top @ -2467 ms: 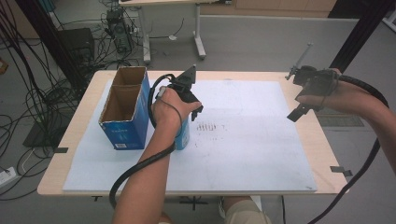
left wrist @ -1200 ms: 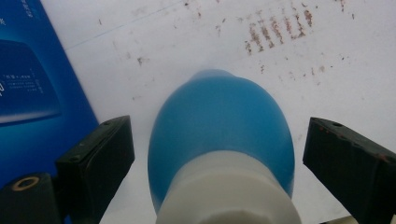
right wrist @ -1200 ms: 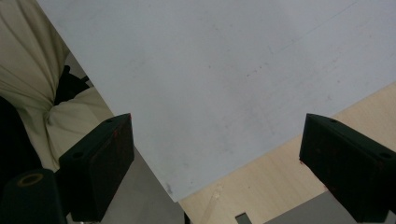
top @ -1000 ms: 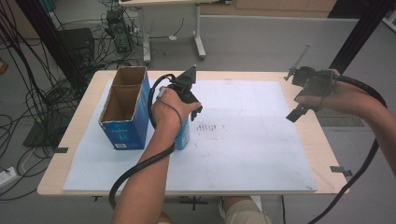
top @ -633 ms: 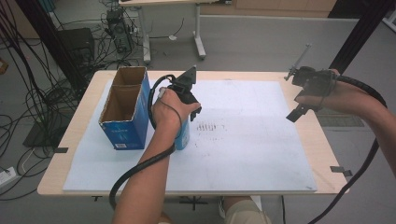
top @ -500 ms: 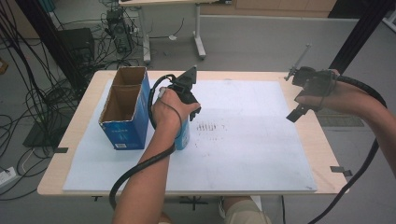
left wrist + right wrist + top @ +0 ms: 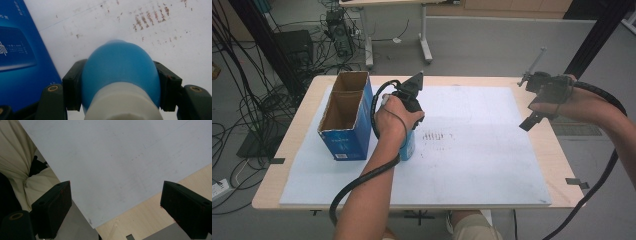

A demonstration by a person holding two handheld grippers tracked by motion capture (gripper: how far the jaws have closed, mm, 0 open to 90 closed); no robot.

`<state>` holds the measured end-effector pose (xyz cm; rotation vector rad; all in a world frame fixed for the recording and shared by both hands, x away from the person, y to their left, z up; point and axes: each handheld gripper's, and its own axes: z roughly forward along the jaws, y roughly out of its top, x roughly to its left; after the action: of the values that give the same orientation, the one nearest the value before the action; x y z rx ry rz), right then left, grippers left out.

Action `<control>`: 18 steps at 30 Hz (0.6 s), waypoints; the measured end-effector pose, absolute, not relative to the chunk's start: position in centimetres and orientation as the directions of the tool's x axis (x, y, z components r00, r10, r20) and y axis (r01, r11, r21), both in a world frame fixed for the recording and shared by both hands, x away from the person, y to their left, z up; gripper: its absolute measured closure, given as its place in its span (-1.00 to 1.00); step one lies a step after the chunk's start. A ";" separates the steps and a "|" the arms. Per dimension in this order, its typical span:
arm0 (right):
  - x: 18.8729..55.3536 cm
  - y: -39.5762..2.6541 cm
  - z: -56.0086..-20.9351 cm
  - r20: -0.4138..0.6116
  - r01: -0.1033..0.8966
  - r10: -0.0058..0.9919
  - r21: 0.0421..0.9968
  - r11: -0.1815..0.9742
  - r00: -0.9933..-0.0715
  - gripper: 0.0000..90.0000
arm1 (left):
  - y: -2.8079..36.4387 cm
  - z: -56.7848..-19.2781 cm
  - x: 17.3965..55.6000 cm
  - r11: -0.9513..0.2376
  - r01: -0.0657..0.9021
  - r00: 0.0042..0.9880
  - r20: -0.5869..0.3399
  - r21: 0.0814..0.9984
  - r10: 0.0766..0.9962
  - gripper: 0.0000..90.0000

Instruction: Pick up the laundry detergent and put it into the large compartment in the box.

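A blue bottle [image 7: 408,149] with a white top [image 7: 125,102] stands on the white board [image 7: 472,165], close beside the blue box [image 7: 346,135]. My left gripper [image 7: 120,82] points down over it, and its jaws have just been closing. Both pads now press on the bottle's blue sides [image 7: 120,65]. In the high view the hand covers most of the bottle and the jaws. My right gripper [image 7: 532,117] hangs above the board's right edge with its jaws wide apart and nothing between them [image 7: 116,207].
The open-topped blue cardboard box [image 7: 20,50] has two compartments and stands at the board's left. Brown scuff marks [image 7: 437,135] lie on the board just right of the bottle. The wooden table rim [image 7: 562,150] shows around the board. Cables and a desk frame are on the floor behind.
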<state>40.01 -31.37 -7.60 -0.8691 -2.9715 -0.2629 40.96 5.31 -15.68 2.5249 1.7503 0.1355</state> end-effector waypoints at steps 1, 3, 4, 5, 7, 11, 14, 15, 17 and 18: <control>40.0 -31.4 -7.6 0.080 0.536 0.530 0.153 0.831 -0.844 -0.78 | 5.3 -15.7 41.0 -0.350 0.931 0.349 0.035 0.104 0.937 -0.18; 40.0 -31.3 -7.6 0.080 0.535 0.529 0.154 0.831 -0.845 -0.78 | 5.4 -15.7 41.0 -0.346 0.932 0.345 0.031 0.104 0.938 -0.18; 40.0 -31.3 -7.6 0.081 0.538 0.532 0.151 0.829 -0.843 -0.78 | 5.4 -15.7 40.9 -0.342 0.933 0.341 0.029 0.109 0.940 -0.18; 40.0 -31.3 -7.6 0.080 0.537 0.531 0.153 0.830 -0.844 -0.78 | 5.5 -15.7 40.9 -0.342 0.934 0.341 0.028 0.108 0.940 -0.17; 40.0 -31.3 -7.6 0.080 0.538 0.532 0.153 0.829 -0.843 -0.78 | 5.6 -15.7 40.9 -0.340 0.934 0.340 0.027 0.109 0.940 -0.17; 40.0 -31.3 -7.5 0.078 0.538 0.533 0.153 0.829 -0.843 -0.78 | 5.6 -15.6 41.0 -0.337 0.936 0.336 0.023 0.105 0.941 -0.17; 40.0 -31.3 -7.6 0.078 0.540 0.534 0.152 0.828 -0.842 -0.78 | 5.6 -15.7 41.1 -0.336 0.936 0.335 0.022 0.104 0.942 -0.17; 40.0 -31.3 -7.6 0.078 0.538 0.533 0.152 0.829 -0.843 -0.78 | 5.6 -15.7 41.1 -0.335 0.936 0.335 0.022 0.105 0.942 -0.17; 40.1 -31.2 -7.6 0.077 0.538 0.533 0.152 0.829 -0.843 -0.78 | 5.7 -15.6 41.1 -0.339 0.935 0.338 0.021 0.104 0.941 -0.17; 40.1 -31.2 -7.6 0.079 0.538 0.532 0.153 0.829 -0.843 -0.78 | 5.7 -15.6 41.1 -0.339 0.935 0.339 0.020 0.104 0.940 -0.17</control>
<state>40.08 -31.22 -7.65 -0.8693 -2.9727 -0.2637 41.12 5.70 -15.64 2.5095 1.7606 0.1179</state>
